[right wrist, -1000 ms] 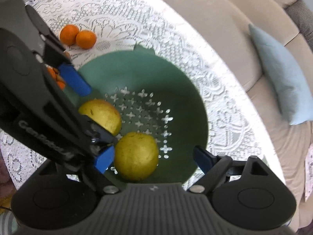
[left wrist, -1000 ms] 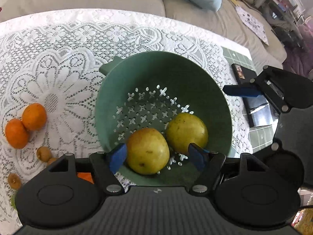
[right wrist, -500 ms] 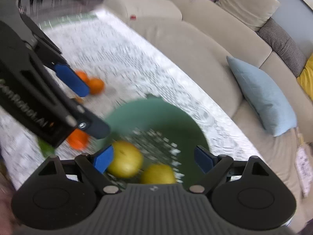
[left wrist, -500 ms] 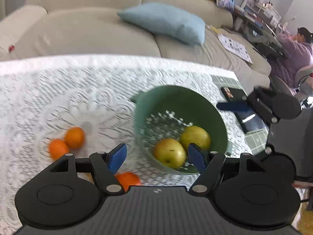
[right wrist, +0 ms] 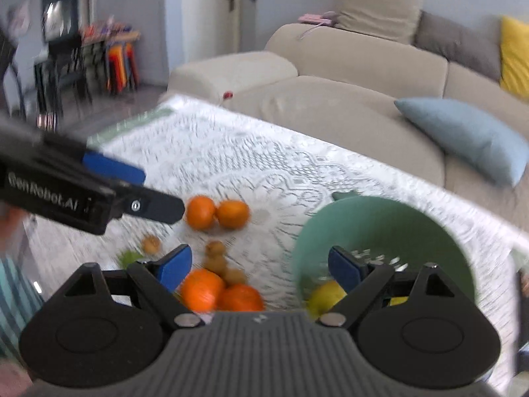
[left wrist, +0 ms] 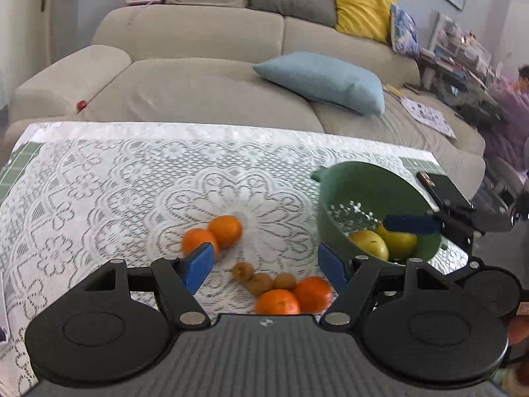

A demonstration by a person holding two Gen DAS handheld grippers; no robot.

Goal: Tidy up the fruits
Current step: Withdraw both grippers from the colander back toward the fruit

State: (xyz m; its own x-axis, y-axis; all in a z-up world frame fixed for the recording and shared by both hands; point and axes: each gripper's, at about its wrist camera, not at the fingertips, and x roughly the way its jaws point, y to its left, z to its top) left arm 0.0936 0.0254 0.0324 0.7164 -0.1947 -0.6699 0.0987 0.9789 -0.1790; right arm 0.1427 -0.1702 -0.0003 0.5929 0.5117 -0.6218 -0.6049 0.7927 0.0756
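A green colander (left wrist: 350, 192) stands on the lace tablecloth at the right and holds two yellow-green pears (left wrist: 370, 247). It also shows in the right wrist view (right wrist: 390, 225). Two oranges (left wrist: 224, 230) lie mid-table, two more oranges (left wrist: 291, 297) lie near me, with three small brown fruits (left wrist: 261, 281) beside them. My left gripper (left wrist: 266, 268) is open and empty above the near fruits. My right gripper (right wrist: 259, 264) is open and empty, above the oranges (right wrist: 218, 291) and left of the colander.
A dark phone-like object (left wrist: 439, 188) lies at the table's right edge past the colander. A small green fruit (right wrist: 129, 258) lies at the left in the right wrist view. A beige sofa (left wrist: 205, 66) with a blue cushion (left wrist: 324, 79) stands behind the table.
Both grippers have pulled back and up from over the colander, still open. The two pears stay in the colander. The view now takes in the whole table and sofa.
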